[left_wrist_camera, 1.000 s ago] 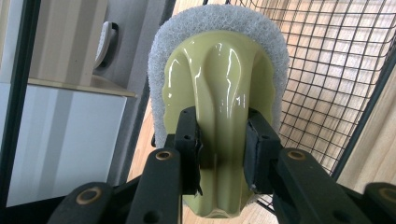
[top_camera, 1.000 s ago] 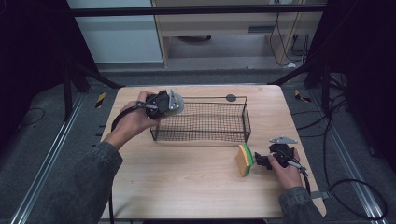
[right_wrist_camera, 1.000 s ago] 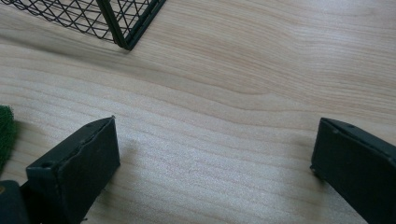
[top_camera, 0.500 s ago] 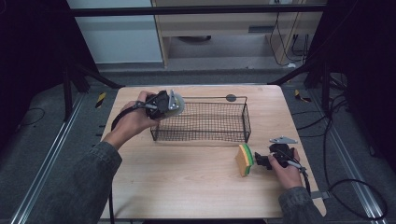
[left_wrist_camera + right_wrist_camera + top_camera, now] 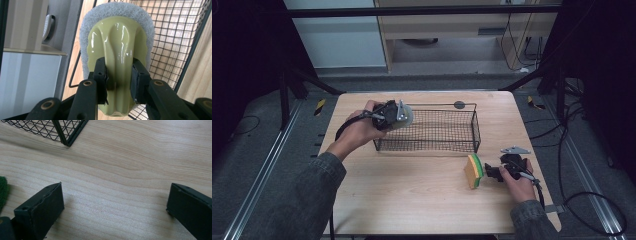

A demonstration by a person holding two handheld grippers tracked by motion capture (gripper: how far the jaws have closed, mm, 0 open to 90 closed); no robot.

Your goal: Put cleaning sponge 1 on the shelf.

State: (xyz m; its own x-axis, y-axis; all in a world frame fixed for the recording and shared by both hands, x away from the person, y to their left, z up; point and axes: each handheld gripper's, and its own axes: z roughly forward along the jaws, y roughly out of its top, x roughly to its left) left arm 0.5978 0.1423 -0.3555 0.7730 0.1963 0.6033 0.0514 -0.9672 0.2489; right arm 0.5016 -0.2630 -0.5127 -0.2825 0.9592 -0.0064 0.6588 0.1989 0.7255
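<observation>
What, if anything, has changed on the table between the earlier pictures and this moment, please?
Nothing has visibly changed. The left gripper stays clamped on the pale green scrubber at the wire basket's left end, and the right gripper rests open on the table beside the yellow and green sponge, which lies where it was.

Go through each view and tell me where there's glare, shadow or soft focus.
High view: the room's edges fall into deep shadow while the table is evenly lit, slightly soft. Left gripper view: bright glare streaks on the glossy green scrubber handle gripped by the left tool; background softer. Right gripper view: the right tool casts a faint shadow on the wood, and its near jaws are blurred.
</observation>
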